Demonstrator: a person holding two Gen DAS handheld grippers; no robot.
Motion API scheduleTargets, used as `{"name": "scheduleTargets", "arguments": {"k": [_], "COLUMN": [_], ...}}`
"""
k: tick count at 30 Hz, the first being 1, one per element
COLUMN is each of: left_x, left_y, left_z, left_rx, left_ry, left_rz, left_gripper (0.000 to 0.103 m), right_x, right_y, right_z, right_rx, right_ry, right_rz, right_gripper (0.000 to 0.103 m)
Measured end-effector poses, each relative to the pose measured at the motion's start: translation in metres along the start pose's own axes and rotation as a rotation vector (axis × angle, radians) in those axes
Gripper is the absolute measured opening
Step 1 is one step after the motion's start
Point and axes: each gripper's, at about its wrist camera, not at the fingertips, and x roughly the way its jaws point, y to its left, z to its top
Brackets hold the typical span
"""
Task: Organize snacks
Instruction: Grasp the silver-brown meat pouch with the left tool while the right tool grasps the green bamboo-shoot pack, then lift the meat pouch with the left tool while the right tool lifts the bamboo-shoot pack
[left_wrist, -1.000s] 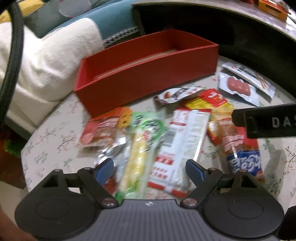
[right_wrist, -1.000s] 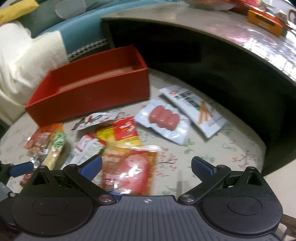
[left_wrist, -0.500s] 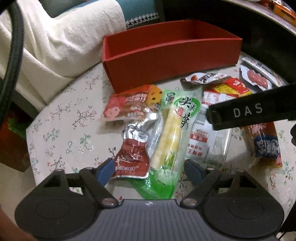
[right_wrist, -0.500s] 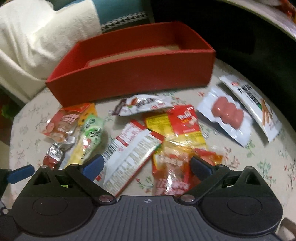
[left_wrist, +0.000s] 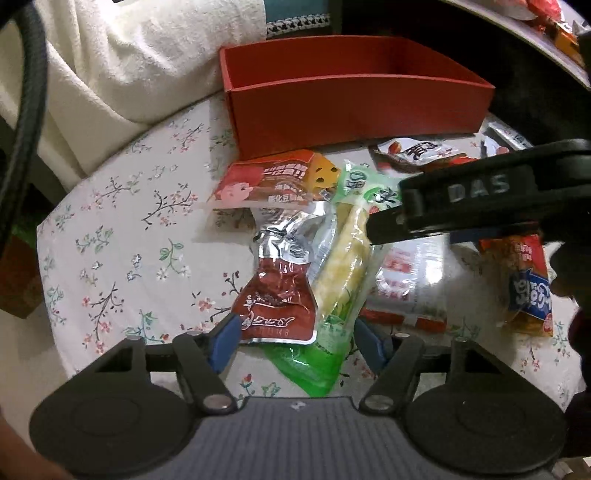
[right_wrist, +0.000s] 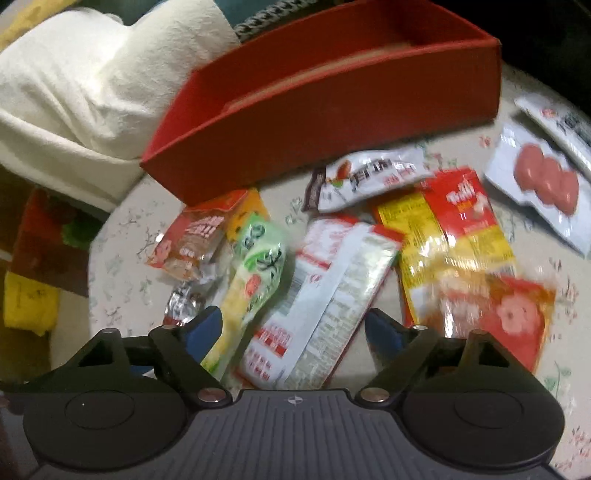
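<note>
The left hand-held gripper (left_wrist: 297, 341) has just been closing — its blue fingers (left_wrist: 223, 341) now bracket the red-and-silver foil pouch (left_wrist: 280, 295) and the green corn packet (left_wrist: 340, 273), without a clear pinch on either. The right hand-held gripper (right_wrist: 295, 328) (also narrowing, still fairly wide) stands over the white-and-red noodle packet (right_wrist: 325, 295), pads apart from it. All the snacks lie on the floral surface (left_wrist: 122, 236) — in front of the red box (left_wrist: 354, 107).
</note>
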Motion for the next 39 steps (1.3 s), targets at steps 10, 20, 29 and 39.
{"name": "scheduleTargets", "arguments": {"k": [10,20,29,39], "left_x": [-0.020,-0.012,0.011,-0.020], "left_y": [0.004,0.058,0.048,0.070], "left_z": [0.003,0.005,0.024,0.003], "left_rx": [-0.029,-0.268,-0.390,-0.397], "left_ry": [-0.022,0.058,0.070,0.043], "left_rz": [-0.238,-0.186,-0.102,-0.077], "left_gripper": [0.046,0.047,0.038,0.029], "right_x": [-0.018,-0.036,-0.030,-0.003], "right_y": [-0.034,-0.027,0.002,0.029], "right_z": [0.011,0.011,0.015,0.016], "right_rx": [0.118,0.026,-0.052,0.023], "right_ry": [0.002,-0.054,-0.038,0.076], "right_rz": [0.183,0.031,0.044,0.166], "right_gripper": [0.046,0.070,0.077,0.068]}}
